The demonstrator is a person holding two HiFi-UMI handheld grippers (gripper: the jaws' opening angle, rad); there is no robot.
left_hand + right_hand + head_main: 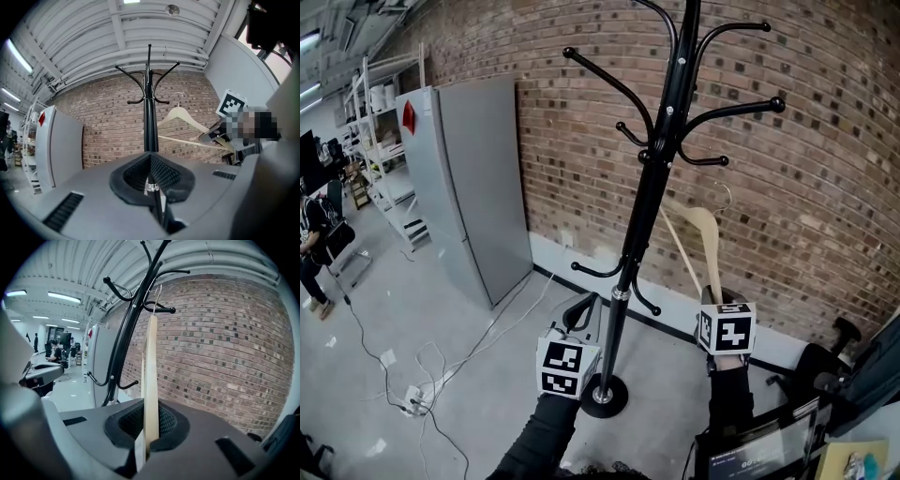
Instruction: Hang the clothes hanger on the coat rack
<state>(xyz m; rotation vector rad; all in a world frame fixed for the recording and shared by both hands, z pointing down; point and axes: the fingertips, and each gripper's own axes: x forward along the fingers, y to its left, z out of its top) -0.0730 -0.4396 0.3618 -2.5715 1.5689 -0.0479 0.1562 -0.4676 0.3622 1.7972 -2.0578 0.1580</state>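
My right gripper (147,427) is clamped on the pale wooden clothes hanger (707,234), held upright just right of the black metal coat rack (649,202) and not yet hung. My left gripper (152,180) is closed around the rack's pole.

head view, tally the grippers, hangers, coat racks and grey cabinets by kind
grippers: 2 (left gripper, right gripper)
wooden hanger: 1
coat rack: 1
grey cabinet: 1
total: 5

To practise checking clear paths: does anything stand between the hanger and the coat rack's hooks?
Nothing visible does. The hanger, clamped in the right gripper, has only open air up to the coat rack hooks. The left gripper grips that rack lower down.
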